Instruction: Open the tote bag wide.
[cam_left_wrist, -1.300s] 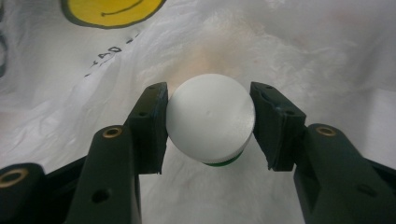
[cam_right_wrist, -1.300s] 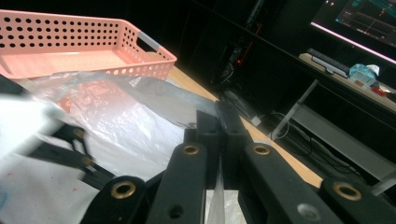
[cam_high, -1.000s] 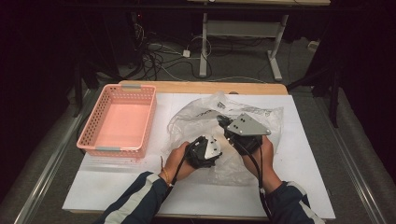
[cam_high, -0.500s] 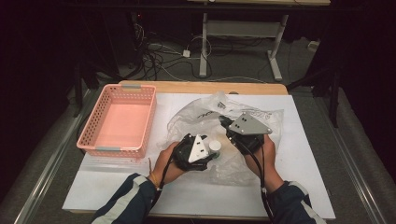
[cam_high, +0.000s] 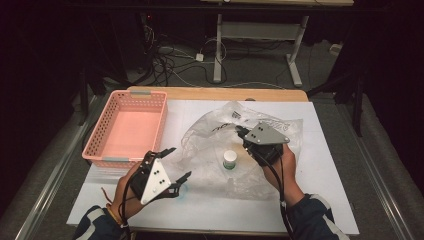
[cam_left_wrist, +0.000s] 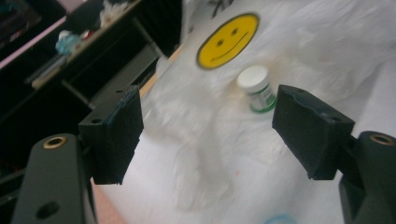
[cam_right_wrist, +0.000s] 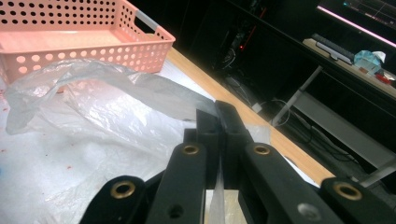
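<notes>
1. Thin, clear, crinkled plastic bag (cam_high: 220, 142), printed with a round yellow smiley face (cam_left_wrist: 227, 40), spread over the white-covered table (cam_high: 310, 200).
2. Small cylindrical bottle (cam_high: 229, 160) with white cap and green label, upright amid the bag's folds, near the middle of the table.
3. Pink plastic basket (cam_high: 102, 137), rectangular, perforated walls, at the table's left, well apart from the bottle.
4. Left hand-held gripper (cam_high: 175, 165), black with a grey three-cornered plate, near the front left of the table, to the left of the bottle and apart from it; in the left gripper view (cam_left_wrist: 210, 126) the bottle (cam_left_wrist: 256, 88) ahead, beyond the right pad.
5. Left jaws just been opening, now spread wide, dark foam-like pads bare, nothing between them.
6. Right hand-held gripper (cam_high: 241, 132) just right of the bottle, over the bag.
7. Right jaws pressed together (cam_right_wrist: 217, 116), pinching a fold of the bag film (cam_right_wrist: 140, 88) and lifting it off the table.
</notes>
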